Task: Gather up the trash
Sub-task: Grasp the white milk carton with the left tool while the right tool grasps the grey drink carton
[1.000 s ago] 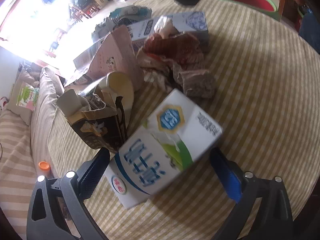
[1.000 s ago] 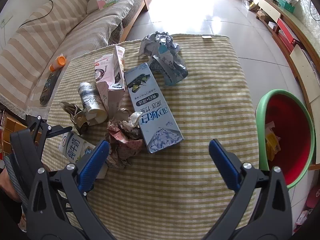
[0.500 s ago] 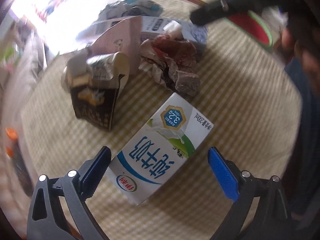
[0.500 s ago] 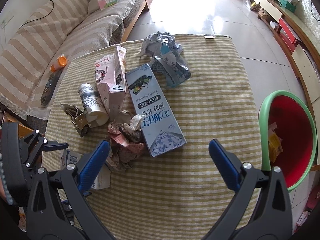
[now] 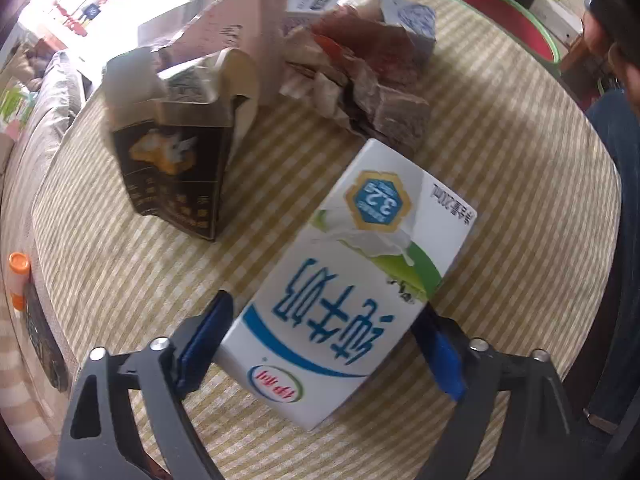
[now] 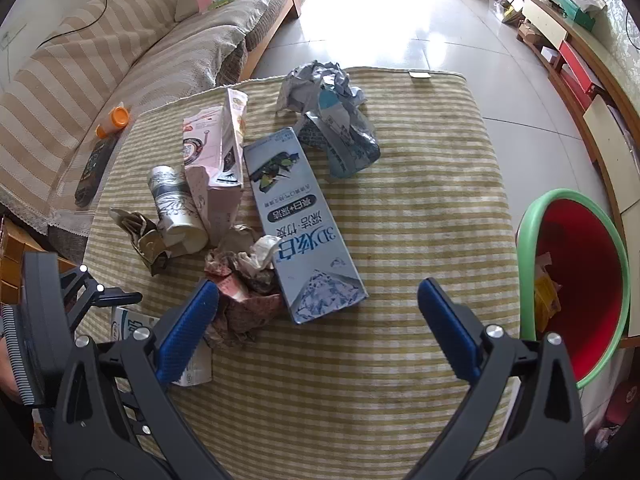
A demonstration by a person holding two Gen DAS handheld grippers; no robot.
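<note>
Two grippers noted: left gripper [image 5: 320, 344] straddles the milk carton [image 5: 352, 280], unclamped; right gripper [image 6: 316, 320] spread, empty. Risk: skewed carton may twist free on closure.

Left gripper [image 5: 324, 344] narrowed — right gripper [image 6: 318, 322] wide

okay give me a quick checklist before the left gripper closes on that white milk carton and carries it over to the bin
1. White milk carton between the left gripper fingers: ok.
2. Both pads touching the carton: cannot tell.
3. Carton clear of the black torn box and crumpled paper: ok.
4. Right gripper open and holding nothing: ok.
5. Red bin open, with room: ok.
6. Bin beside the striped tablecloth, to the right: ok.
</note>
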